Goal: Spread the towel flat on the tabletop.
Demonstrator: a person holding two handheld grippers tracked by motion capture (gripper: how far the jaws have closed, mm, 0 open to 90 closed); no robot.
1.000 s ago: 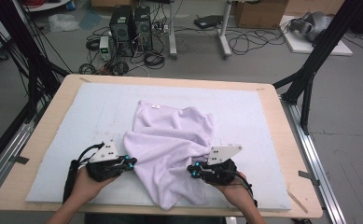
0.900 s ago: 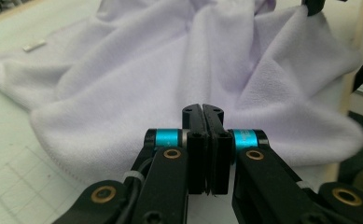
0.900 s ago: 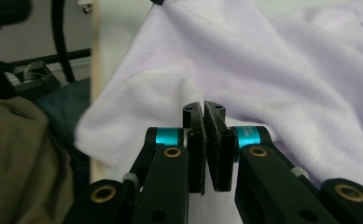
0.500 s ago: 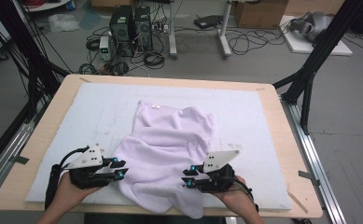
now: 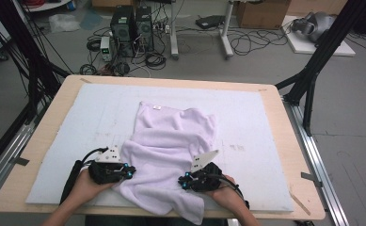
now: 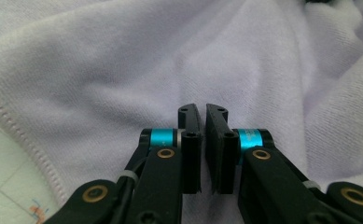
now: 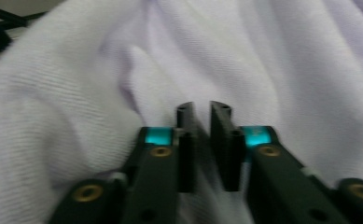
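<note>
- Lying crumpled near the table's front edge, the cloth sits between both grippers.
- Left gripper (jaws just closing) nearly shut, nothing between.
- Right gripper likewise.

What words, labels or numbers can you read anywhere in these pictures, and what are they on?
None can be read.
Small white tag at the collar of the pale lilac garment: too small to read.
Faint coloured marks on the white mat beside the garment's hem: too blurred to read.
Cardboard boxes on the floor: no legible print.
</note>
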